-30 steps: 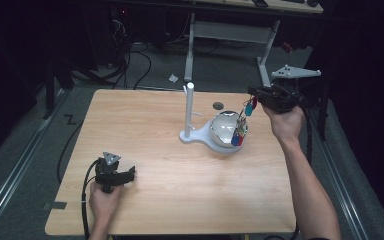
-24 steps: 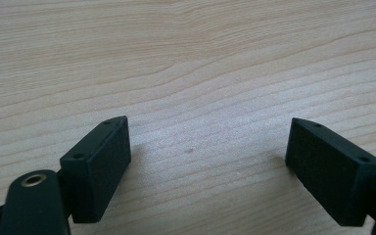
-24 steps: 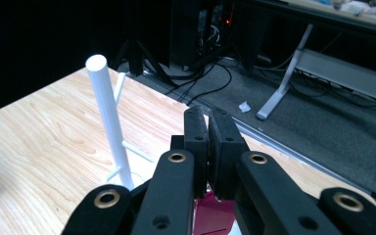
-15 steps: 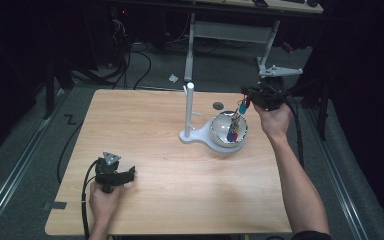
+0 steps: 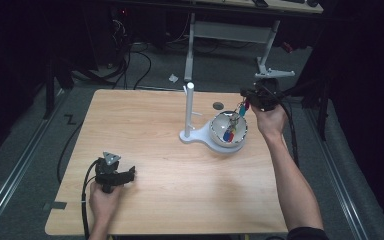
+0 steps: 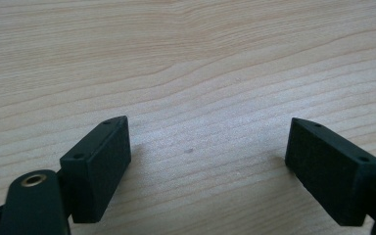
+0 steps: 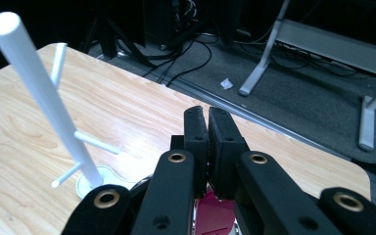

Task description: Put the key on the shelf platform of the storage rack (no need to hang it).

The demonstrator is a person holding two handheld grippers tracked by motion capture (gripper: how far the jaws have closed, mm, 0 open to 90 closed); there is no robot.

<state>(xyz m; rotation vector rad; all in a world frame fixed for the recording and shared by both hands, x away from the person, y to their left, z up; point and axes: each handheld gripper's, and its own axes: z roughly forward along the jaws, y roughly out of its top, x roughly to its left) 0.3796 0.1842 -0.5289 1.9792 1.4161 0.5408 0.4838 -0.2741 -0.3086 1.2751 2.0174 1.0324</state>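
The right gripper [image 5: 244, 103] hangs a bunch of coloured tags [image 5: 231, 131] from its clamped jaws into a shiny metal bowl [image 5: 219, 131] — beside a white peg stand [image 5: 189, 107]. The left gripper [image 5: 114, 175] rests on the wooden desk [image 5: 145, 130], jaws wide, empty.

Pale matt wood-grain bench [image 5: 155, 135]; glossy metal bowl [image 5: 220, 131]; smooth white plastic stand [image 5: 189, 107]; matt black jaws on the left gripper [image 6: 208, 169]

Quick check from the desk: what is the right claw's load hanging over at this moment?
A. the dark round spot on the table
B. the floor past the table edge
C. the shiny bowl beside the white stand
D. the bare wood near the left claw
C: in the high view the right claw dangles the bunch of coloured tags down into the shiny bowl, next to the white stand.
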